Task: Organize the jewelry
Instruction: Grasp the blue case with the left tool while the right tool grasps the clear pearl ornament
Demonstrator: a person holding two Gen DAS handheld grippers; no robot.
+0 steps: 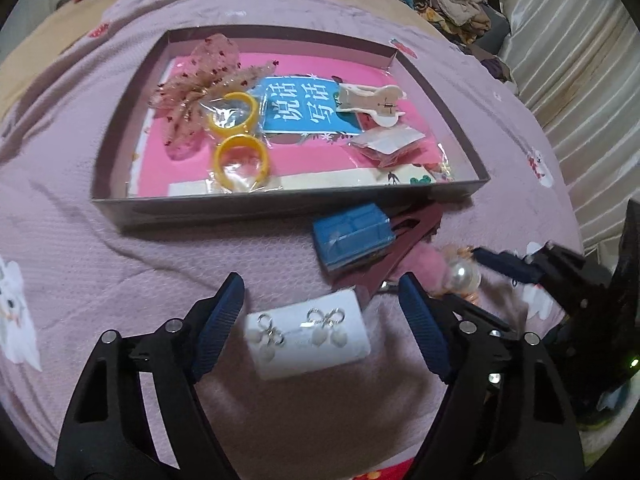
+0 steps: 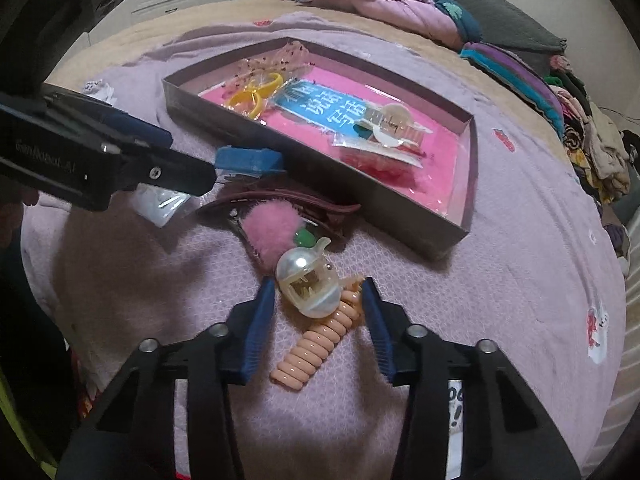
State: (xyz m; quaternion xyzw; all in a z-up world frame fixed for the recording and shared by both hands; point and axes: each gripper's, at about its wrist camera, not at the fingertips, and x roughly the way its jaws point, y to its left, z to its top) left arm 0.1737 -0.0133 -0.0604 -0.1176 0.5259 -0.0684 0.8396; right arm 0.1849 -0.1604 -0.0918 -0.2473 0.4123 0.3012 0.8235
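Observation:
My left gripper point(image 1: 320, 296) is open, its fingers on either side of a white earring card point(image 1: 308, 334) with two bow-and-pearl earrings, lying on the pink blanket. My right gripper point(image 2: 318, 298) is open around a pearl-like ball charm point(image 2: 310, 284) and a peach coil hair tie point(image 2: 316, 344). The grey tray point(image 1: 280, 208) holds yellow rings point(image 1: 240, 160), a sheer pink bow point(image 1: 196, 88), a beige hair clip point(image 1: 368, 100) and a small packet point(image 1: 388, 142). The left gripper point(image 2: 188, 160) also shows in the right wrist view, at left.
A blue box point(image 1: 352, 240) lies on a maroon hair clip point(image 1: 408, 236) just before the tray. A pink pompom point(image 2: 272, 232) and a green bead point(image 2: 304, 238) lie beside them. Folded clothes point(image 2: 400, 4) pile up at the bed's far side.

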